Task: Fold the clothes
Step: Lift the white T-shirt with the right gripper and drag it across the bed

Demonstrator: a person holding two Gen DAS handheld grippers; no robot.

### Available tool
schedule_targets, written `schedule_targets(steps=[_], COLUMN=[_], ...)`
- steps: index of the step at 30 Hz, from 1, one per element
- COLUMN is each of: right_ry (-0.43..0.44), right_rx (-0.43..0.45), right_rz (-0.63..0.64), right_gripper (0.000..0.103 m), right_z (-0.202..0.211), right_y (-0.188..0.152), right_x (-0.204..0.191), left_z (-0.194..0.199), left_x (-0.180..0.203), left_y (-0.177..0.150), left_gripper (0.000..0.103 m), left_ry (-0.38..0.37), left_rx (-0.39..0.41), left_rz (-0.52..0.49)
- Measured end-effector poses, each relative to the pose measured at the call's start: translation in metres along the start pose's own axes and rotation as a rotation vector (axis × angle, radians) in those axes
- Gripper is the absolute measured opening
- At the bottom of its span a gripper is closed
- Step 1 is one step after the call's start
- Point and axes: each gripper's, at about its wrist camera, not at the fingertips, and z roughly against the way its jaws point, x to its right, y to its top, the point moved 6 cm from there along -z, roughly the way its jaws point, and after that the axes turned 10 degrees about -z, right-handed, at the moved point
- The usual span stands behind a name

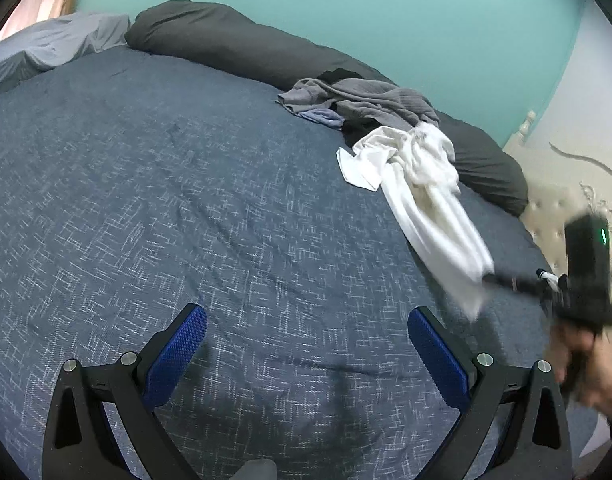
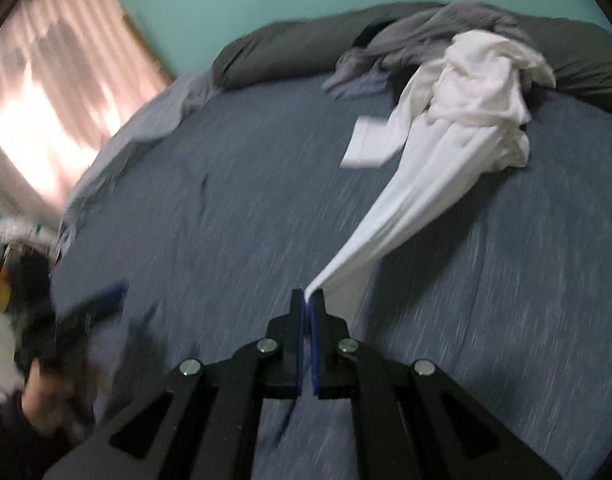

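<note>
Right now the big bed with the dark blue speckled cover (image 1: 154,184) takes up most of both views. Along its far side lies a long dark grey pillow (image 1: 234,44), and against that pillow sits a heap of rumpled grey clothes (image 1: 369,98).

On the near side of that heap is the crumpled white cotton garment (image 2: 477,92). Most of it is bunched up beside the grey clothes, touching them. One end is pulled out into a long tight strip that runs across the cover to the right gripper (image 2: 307,300). Its jaws are closed on the very tip of that strip, so only a small bit of cloth sits between the blue pads.

That small bite is the worry. If the pull is hard, I think the tip could slip out and the garment would flop back on the bed. The white garment touches the grey heap, so a long pull might also drag grey clothes along. And it is held by one end only, so it may come out twisted like a rope, not flat for folding.

The left gripper (image 1: 307,344) hangs over bare cover, well apart from the white garment. Its jaws stand wide open and hold nothing.
</note>
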Motion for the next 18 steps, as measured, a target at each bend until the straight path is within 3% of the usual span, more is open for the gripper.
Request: schedule_targets(steps=[4,6,8,9,11,18], right_ry=[-0.057,-0.081,-0.135,-0.169,-0.226,-0.348], right_rx=[0.008,0.067,0.143,0.170,0.210,0.234], right_rz=[-0.039,-0.105,-0.167,-0.176,-0.201,-0.419], right_gripper=[0.005,0.005,0.025,0.055,0.072,0.072], right_z=[0.013,0.024,0.028,0.028,0.023,-0.020], right_y=[-0.009,0.005,0.030,0.042,0.068,0.122], right_x=[0.020,0.039,0.062,0.072,0.095,0.172], left_z=[-0.002,-0.001,0.000,-0.001,-0.002,-0.008], left_x=[-0.002,-0.003,-0.002,-0.002,-0.002,-0.002], left_y=[0.000,0.000,0.000,0.000,0.000,-0.002], left_gripper=[0.103,0.103,0.103,0.103,0.103,0.103], left_ry=[0.001,-0.004,-0.003,0.001,0.008,0.018], left_rx=[-0.005,-0.003,0.005,0.003,0.001,-0.009], left_rz=[0.006,0.009,0.004,0.002,-0.004,-0.017])
